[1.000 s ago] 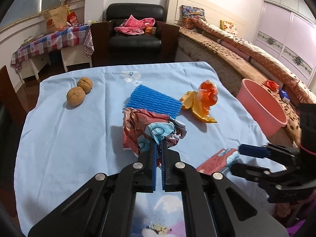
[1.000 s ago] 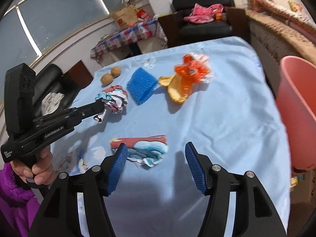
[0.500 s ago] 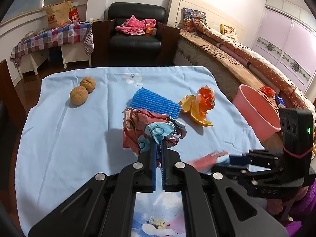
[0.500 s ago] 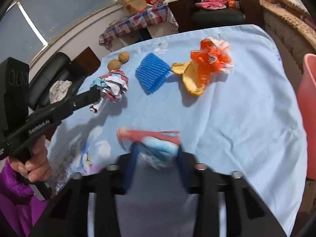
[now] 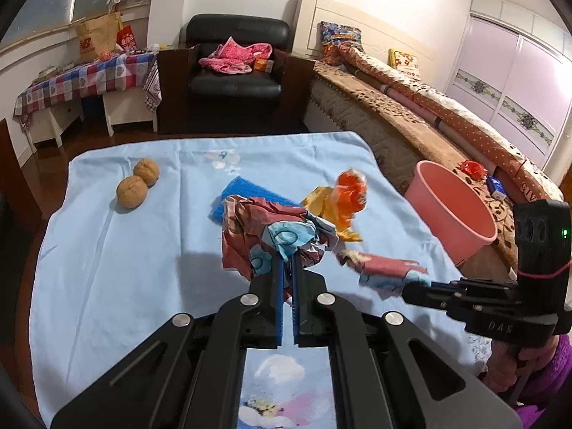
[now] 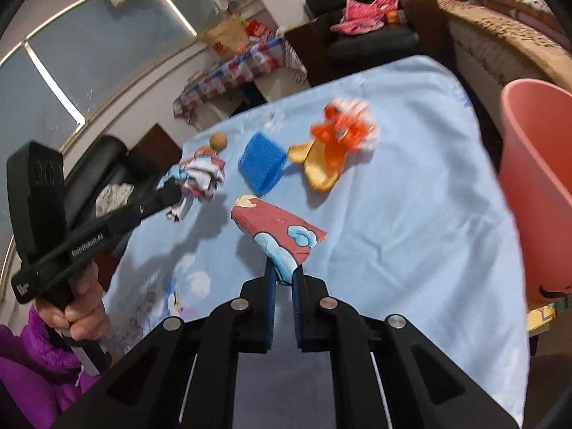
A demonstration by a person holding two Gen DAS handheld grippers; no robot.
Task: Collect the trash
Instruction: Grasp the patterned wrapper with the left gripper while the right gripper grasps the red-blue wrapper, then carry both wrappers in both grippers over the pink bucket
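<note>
My left gripper is shut on a crumpled red and blue wrapper and holds it above the blue tablecloth. My right gripper is shut on a flat red and blue wrapper, lifted off the cloth; that wrapper also shows in the left wrist view. An orange and yellow wrapper lies on the cloth further back. The pink bin stands off the table's right edge, also in the right wrist view.
A blue ribbed pad lies mid-table. Two walnuts sit at the far left. A black armchair, a checked side table and a bed stand beyond the table.
My right gripper moved onto the flat wrapper, closed on it and lifted it. My left gripper kept hold of the crumpled wrapper and rose a little.
</note>
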